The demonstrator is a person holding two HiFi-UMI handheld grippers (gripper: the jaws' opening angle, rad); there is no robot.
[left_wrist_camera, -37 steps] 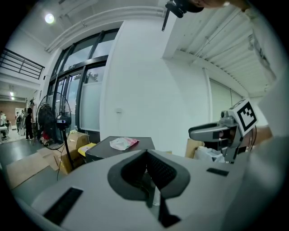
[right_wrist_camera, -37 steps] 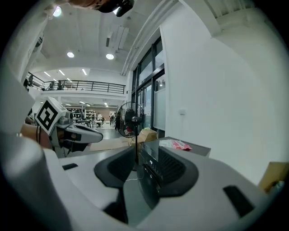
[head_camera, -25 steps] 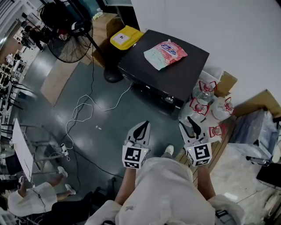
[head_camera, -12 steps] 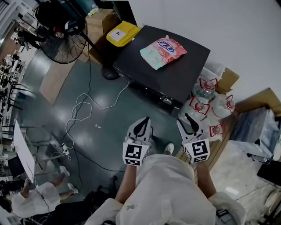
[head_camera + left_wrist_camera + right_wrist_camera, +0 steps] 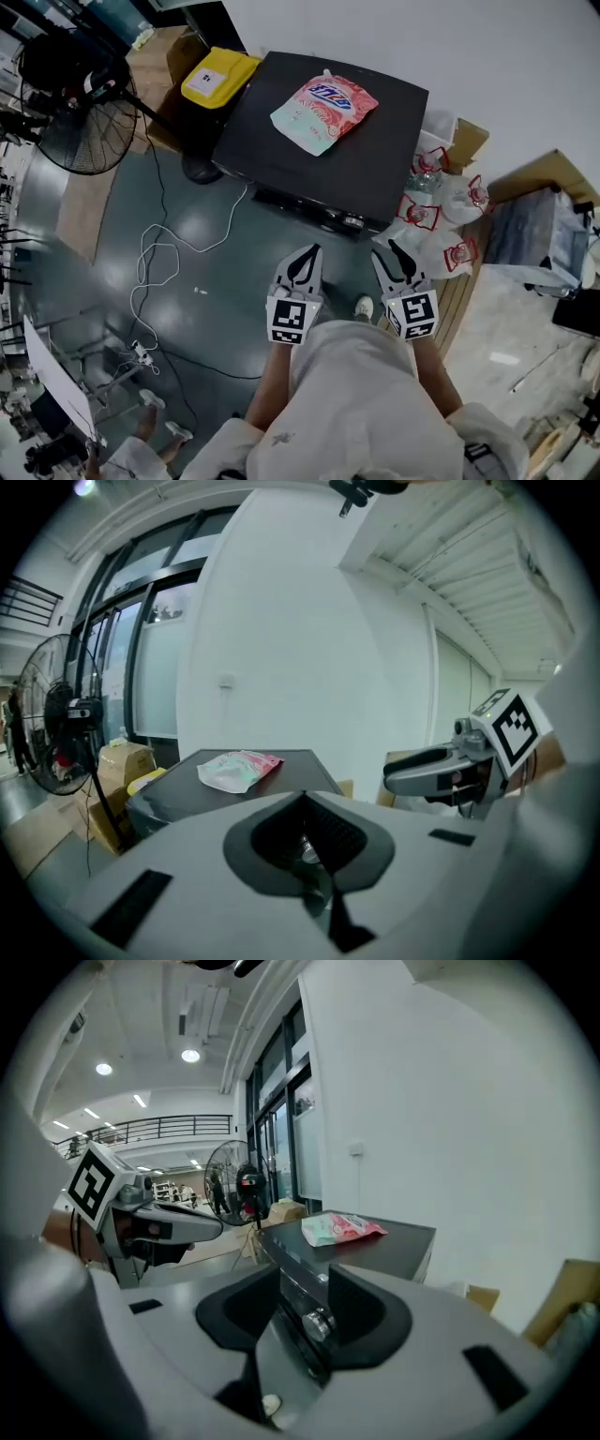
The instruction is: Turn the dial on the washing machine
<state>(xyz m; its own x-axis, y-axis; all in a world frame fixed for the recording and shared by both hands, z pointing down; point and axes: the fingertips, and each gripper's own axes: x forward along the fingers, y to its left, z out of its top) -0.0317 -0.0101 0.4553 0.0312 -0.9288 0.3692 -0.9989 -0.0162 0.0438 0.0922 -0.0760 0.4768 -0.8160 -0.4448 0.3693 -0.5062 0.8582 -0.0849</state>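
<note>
1. Seemingly at the approach step: shows, from above, a black box-shaped washing machine [image 5: 375, 159] standing on a glossy dark green floor [image 5: 206, 253] against a white wall, with a pink-and-white plastic detergent pouch [image 5: 323, 112] lying on its lid.
2. Places the small round silver dial [image 5: 319, 1324] on the machine's front control strip, facing the person. Appears in the right gripper view through the gap of that tool, well apart from it.
3. Holds the left tool [image 5: 312, 253] out in front of the body, closed tip to tip around an empty hollow, gripping nothing.
4. Holds the right tool [image 5: 392, 258] just beside it, narrowly apart with nothing between, roughly in line with the dial.
5. Touches the machine with neither tool yet.
6. Next, probably: bring the right tool forward and down to the front strip, open wider if the knob demands it, straddle the dial, close on it, then roll the wrist.
</note>
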